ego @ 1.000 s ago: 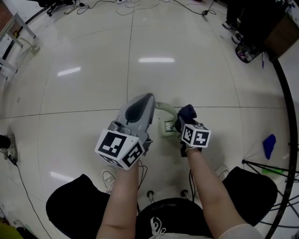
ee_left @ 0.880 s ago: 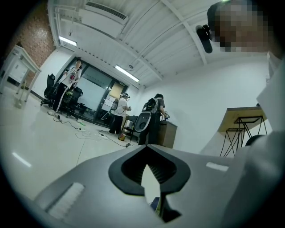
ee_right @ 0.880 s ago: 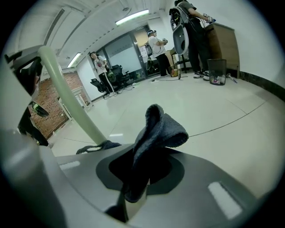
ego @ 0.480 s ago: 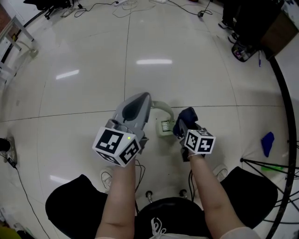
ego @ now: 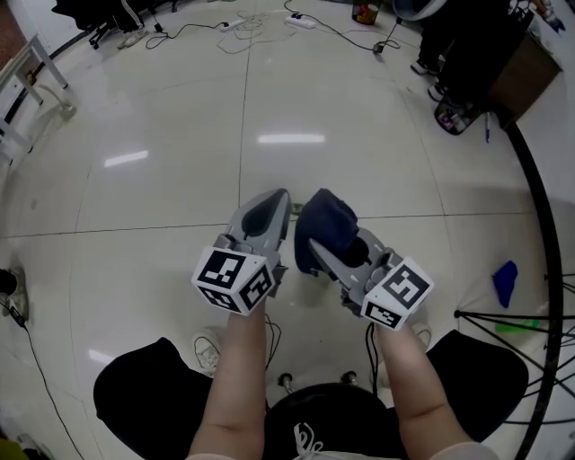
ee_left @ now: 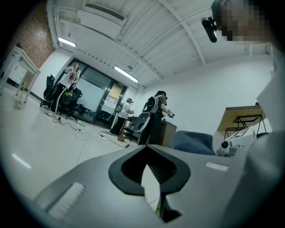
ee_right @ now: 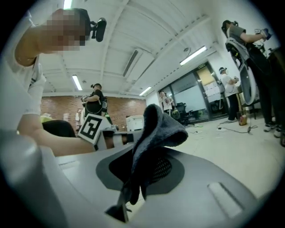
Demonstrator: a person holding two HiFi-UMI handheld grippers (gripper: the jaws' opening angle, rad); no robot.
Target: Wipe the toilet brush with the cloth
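Dark cloth [ee_right: 156,128] (folded over) in right claw [ee_right: 133,180]

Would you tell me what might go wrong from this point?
The cloth is pinched in the right gripper by one fold, with its bulk flopping over the tips, so it may slip out under rubbing. The left gripper, jaws nearly together, holds no brush, and none shows in any view, so wiping may miss it.

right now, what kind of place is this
Probably an open lab or studio workspace, not a bathroom: a wide glossy tiled floor, power cables trailing across it, and other people standing about at the far side.
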